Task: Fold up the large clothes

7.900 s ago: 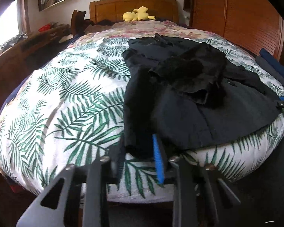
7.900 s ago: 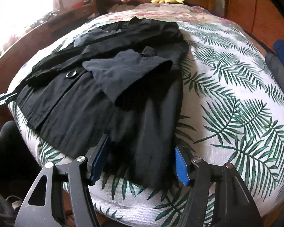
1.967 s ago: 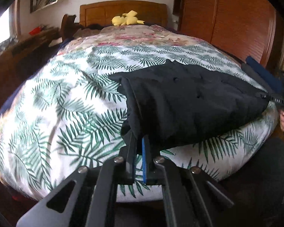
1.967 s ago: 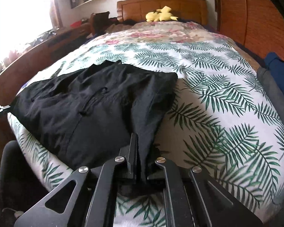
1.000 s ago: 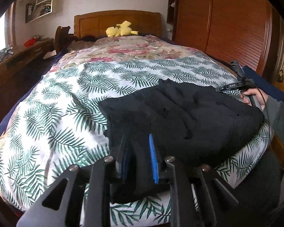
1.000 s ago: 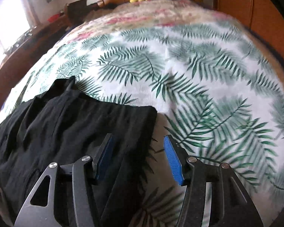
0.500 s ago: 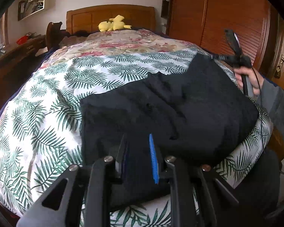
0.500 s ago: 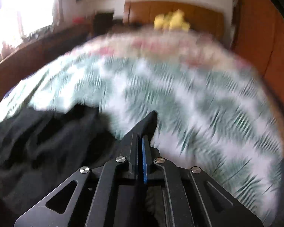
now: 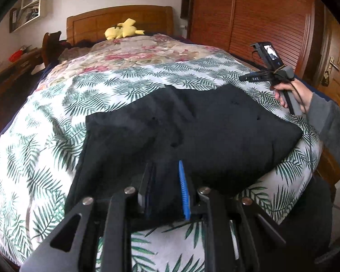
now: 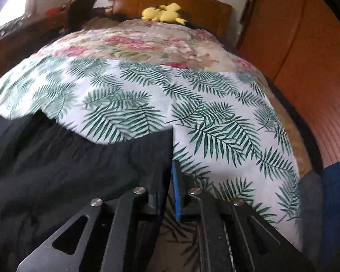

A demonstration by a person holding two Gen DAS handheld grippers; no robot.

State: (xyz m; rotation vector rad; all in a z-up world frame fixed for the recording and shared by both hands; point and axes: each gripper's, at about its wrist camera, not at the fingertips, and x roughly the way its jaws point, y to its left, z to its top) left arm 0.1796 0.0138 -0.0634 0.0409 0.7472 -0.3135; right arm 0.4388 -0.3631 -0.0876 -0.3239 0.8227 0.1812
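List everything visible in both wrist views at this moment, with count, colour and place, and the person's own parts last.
black folded garment: one, black, near end of bed
palm-leaf bedspread: one, white and green, under the garment
floral quilt: one, pink and beige, towards the headboard
yellow plush toy: one, yellow, by the wooden headboard
louvred wooden wardrobe doors: reddish brown, right of bed
left gripper: black, blue pads, closed on garment's near edge
right gripper: black, jaws just opening slightly, garment corner between them
hand: one, grey sleeve, holding the right gripper
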